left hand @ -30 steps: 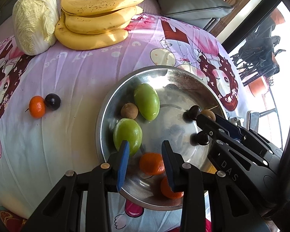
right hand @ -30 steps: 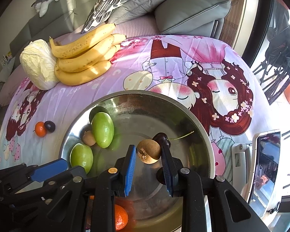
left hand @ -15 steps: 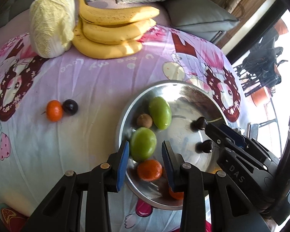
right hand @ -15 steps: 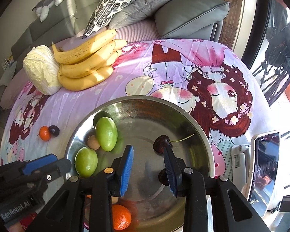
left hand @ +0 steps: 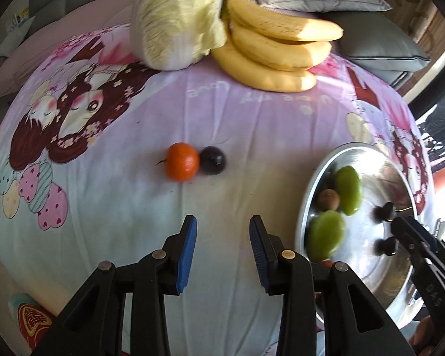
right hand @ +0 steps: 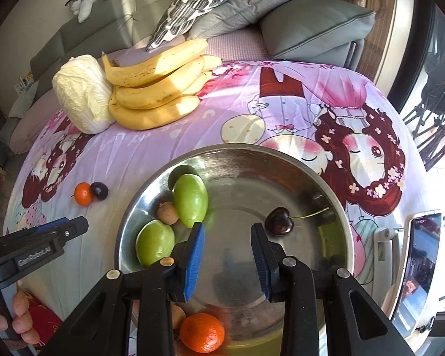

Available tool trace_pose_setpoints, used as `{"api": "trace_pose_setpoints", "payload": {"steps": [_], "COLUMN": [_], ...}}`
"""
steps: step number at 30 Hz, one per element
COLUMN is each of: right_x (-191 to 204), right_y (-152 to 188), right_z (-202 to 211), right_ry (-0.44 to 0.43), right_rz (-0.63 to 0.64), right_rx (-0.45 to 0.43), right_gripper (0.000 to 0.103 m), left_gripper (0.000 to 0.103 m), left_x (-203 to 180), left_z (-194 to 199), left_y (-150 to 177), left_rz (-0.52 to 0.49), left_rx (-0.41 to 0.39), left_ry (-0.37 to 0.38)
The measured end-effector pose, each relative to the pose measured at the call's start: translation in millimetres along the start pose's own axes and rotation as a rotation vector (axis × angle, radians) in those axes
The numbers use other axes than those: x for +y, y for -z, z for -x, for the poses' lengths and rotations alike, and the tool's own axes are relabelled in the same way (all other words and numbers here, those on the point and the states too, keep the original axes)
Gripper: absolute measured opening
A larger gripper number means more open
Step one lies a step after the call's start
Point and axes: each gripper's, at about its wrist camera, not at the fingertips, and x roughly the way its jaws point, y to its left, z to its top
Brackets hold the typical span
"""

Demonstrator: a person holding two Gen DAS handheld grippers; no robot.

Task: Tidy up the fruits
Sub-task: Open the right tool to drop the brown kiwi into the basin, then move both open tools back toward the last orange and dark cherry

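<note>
The left hand-held gripper (left hand: 222,252) is hanging over bare cloth on the surface (left hand: 109,207), which is covered in a pink and lilac cartoon-print cloth. Its blue-padded jaws are standing slightly apart with nothing between them. Just beyond its tips, a small orange tangerine (left hand: 182,161) and a dark purple round plum (left hand: 213,160) are lying on the cloth, touching each other, well apart from the round shiny steel bowl (right hand: 127,222).

The right hand-held gripper (right hand: 227,255) is pointing down into that bowl, its jaws also a little apart and gripping nothing. Inside the bowl, 2 green oval fruits (right hand: 190,200) are sitting on the side toward the loose tangerine, with a small brown round fruit (right hand: 167,213) touching both of them. A dark red cherry with a thin stem (right hand: 279,222) is resting just beyond the right jaw tip. A second orange tangerine (right hand: 202,332) is lying at the bowl's near rim, below the gripper.

At the far edge of the surface, a bunch of yellow bananas (right hand: 157,89) is leaning against a pale leafy cabbage (right hand: 80,95).
</note>
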Motion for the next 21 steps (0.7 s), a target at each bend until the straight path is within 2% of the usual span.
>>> {"api": "trace_pose_setpoints", "payload": {"steps": [7,9,10,12,13,16,18,21], "right_x": [7.6,7.0,6.6,5.9,6.0,5.8,6.2,7.5], "right_y": [0.6,0.5,0.1,-0.1,-0.4,-0.8,-0.4,-0.1], "right_z": [-2.7,-3.6,-4.5,-6.1,-6.4,-5.9,-7.1,-10.1], "right_ry": [0.0,0.002,0.003,0.011,0.015,0.009,0.011,0.011], "right_rz": [0.02,0.019,0.018,0.014,0.017,0.014,0.016,0.022], "right_rx": [0.01,0.013,0.014,0.015,0.015,0.009,0.014,0.022], "right_gripper": [0.036,0.036,0.037,0.061,0.065,0.068,0.071,0.077], "left_gripper": [0.039,0.052,0.054,0.061,0.063,0.068,0.078,0.081], "left_x": [8.8,8.5,8.2,8.1,9.2,10.6,10.7,10.8], "left_z": [-6.4,-6.1,-5.8,-5.7,-6.4,-7.7,-8.4,-9.0], "left_y": [4.2,4.2,4.1,4.1,3.8,3.4,3.5,2.9], "left_rz": [0.012,0.015,0.014,0.015,0.018,0.021,0.021,0.021], "left_rx": [0.021,0.019,0.017,0.015,0.017,0.016,0.012,0.005], "left_ry": [-0.019,-0.019,-0.024,-0.03,-0.031,-0.041,-0.052,-0.064]}}
